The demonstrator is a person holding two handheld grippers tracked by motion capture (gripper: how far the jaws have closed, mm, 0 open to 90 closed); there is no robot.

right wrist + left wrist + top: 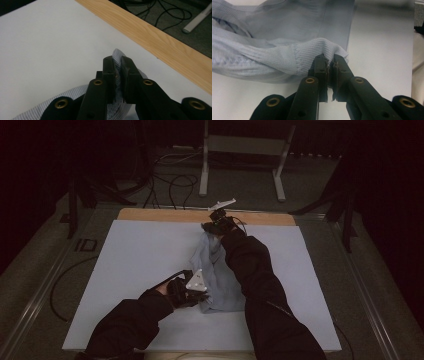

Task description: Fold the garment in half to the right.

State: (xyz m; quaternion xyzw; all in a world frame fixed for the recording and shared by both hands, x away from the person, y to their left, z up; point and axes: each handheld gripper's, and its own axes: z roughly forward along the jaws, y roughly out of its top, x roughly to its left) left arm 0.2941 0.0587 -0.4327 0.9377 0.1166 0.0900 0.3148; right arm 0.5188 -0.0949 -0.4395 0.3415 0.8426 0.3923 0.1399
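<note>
From the high view, a pale blue knit garment [216,279] lies crumpled on the white tabletop [130,265], stretched between two hand-held grippers. The left gripper [200,296], held by a hand in a black sleeve [131,322], sits at the garment's near end, its grey three-cornered plate facing up. The right gripper [214,226] is at the garment's far end, close to the bare wooden strip [165,214] along the tabletop's far edge, and the person's right forearm lies over the cloth. Beyond the tabletop, black cables [172,182] trail across the floor around a grey metal stand [242,150].

In the left gripper view, the fingers [320,68] are clamped on a ribbed hem of the garment [274,42], the knit bunched up and over their tips. The rest of the cloth spreads away to the left and top, a flat layer lying on the white tabletop [382,45].

In the right gripper view, the fingers [109,72] are pressed together on a ribbed edge of the garment [116,53], which pokes out just above their tips and curves away below to the left. The white tabletop [50,42] stretches ahead, with the wooden strip [155,40] running diagonally past and the cables [160,12] on the floor behind it.
</note>
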